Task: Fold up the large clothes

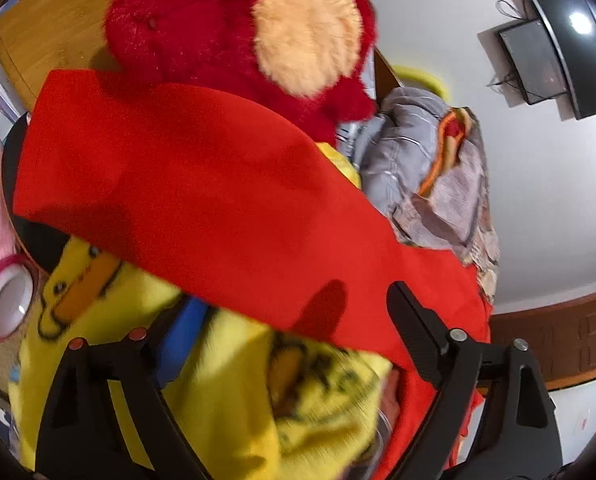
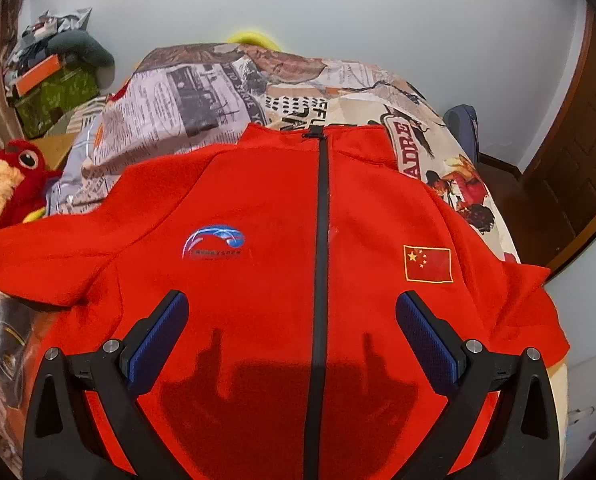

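A red zip-up jacket lies face up and spread flat on the bed, with a black zipper down its middle, a blue round logo and a flag patch. My right gripper is open and empty, hovering over the jacket's lower front, fingers on either side of the zipper. In the left wrist view the jacket's sleeve stretches across. My left gripper is open at the sleeve's edge; its right finger lies over the red cloth and its left finger is partly hidden under the sleeve.
A red plush toy sits by the sleeve on a wooden headboard. A yellow cartoon blanket lies under the sleeve. The bed has a newspaper-print cover. Boxes stand at far left; a wooden door at right.
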{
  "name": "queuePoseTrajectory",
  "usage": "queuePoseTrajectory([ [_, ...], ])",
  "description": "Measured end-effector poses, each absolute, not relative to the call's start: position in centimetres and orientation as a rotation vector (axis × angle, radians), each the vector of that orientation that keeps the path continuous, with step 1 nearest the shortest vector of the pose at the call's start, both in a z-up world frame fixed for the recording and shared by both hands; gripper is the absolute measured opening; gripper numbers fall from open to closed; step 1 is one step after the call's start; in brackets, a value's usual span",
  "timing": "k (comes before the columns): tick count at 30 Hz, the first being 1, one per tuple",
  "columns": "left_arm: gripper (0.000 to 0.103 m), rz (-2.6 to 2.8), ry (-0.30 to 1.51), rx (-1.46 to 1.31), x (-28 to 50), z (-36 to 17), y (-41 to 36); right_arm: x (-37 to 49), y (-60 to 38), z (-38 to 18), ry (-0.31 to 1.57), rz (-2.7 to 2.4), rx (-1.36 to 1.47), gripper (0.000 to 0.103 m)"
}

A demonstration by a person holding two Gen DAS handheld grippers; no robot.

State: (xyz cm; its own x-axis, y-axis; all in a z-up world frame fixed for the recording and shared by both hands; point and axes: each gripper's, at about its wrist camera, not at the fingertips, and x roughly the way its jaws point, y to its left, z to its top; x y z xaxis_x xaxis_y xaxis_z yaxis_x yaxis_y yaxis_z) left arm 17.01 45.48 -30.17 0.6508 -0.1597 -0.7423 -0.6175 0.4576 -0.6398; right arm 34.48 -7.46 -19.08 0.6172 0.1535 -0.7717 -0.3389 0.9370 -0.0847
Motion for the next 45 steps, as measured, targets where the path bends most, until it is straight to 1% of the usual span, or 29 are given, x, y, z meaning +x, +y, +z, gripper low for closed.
queuePoseTrajectory([
  [1,0.082,0.342,0.843,-1.096,17.3,-30.6,45.8,34.6,-7.3,-19.1,0.865,0.283,-0.239,0.103],
  [2,0.081,0.355,0.838,-1.095,17.5,-30.8,46.0,34.6,-7.3,-19.2,0.866,0.281,-0.241,0.103],
  [3,0.076,0.383,0.832,-1.079,17.8,-30.9,46.1,34.6,-7.4,-19.2,0.866,0.279,-0.242,0.103],
  [4,0.067,0.415,0.832,-1.048,18.1,-30.8,46.1,34.5,-7.4,-19.1,0.866,0.276,-0.242,0.103],
  [5,0.063,0.460,0.844,-1.001,18.6,-30.7,46.1,34.5,-7.5,-19.1,0.865,0.272,-0.239,0.103],
  [7,0.050,0.511,0.854,-0.921,19.4,-30.1,45.8,34.5,-7.8,-18.8,0.866,0.267,-0.229,0.103],
  [8,0.047,0.530,0.852,-0.884,19.7,-29.7,45.7,34.5,-8.0,-18.7,0.866,0.266,-0.221,0.103],
  [9,0.039,0.546,0.853,-0.847,20.1,-29.2,45.4,34.5,-8.3,-18.5,0.865,0.266,-0.212,0.103],
  [10,0.025,0.562,0.852,-0.806,20.3,-28.6,45.2,34.4,-8.4,-18.4,0.863,0.265,-0.206,0.103],
  [11,0.018,0.584,0.854,-0.749,20.8,-27.8,44.8,34.5,-8.6,-18.2,0.860,0.265,-0.202,0.103],
  [12,0.009,0.603,0.855,-0.695,21.1,-27.0,44.6,34.4,-8.8,-18.1,0.857,0.263,-0.201,0.103],
  [13,0.007,0.611,0.849,-0.656,21.4,-26.1,44.2,34.3,-9.0,-17.9,0.852,0.259,-0.203,0.103],
  [16,0.003,0.579,0.804,-0.608,22.3,-23.2,43.1,34.3,-9.8,-17.3,0.835,0.254,-0.207,0.103],
  [22,0.002,0.446,0.692,-0.474,25.5,-15.5,37.1,34.5,-11.7,-16.1,0.805,0.264,-0.202,0.103],
  [28,0.002,0.286,0.621,-0.344,31.5,-8.9,27.8,34.8,-13.9,-15.5,0.789,0.287,-0.180,0.103],
  [31,0.002,0.202,0.607,-0.278,34.6,-7.3,22.4,35.1,-15.1,-15.6,0.800,0.299,-0.163,0.103],
  [34,0.002,0.126,0.617,-0.246,37.3,-6.8,17.5,35.1,-16.4,-15.6,0.782,0.277,-0.167,0.103],
  [37,0.002,0.051,0.652,-0.229,39.6,-7.6,13.1,35.1,-17.8,-15.8,0.780,0.274,-0.178,0.103],
  [40,0.002,-0.004,0.695,-0.215,41.2,-9.3,9.3,35.1,-19.0,-15.7,0.773,0.262,-0.186,0.103],
  [45,0.002,-0.099,0.814,-0.145,43.6,-13.9,1.9,35.4,-20.9,-15.6,0.762,0.259,-0.183,0.103],
])
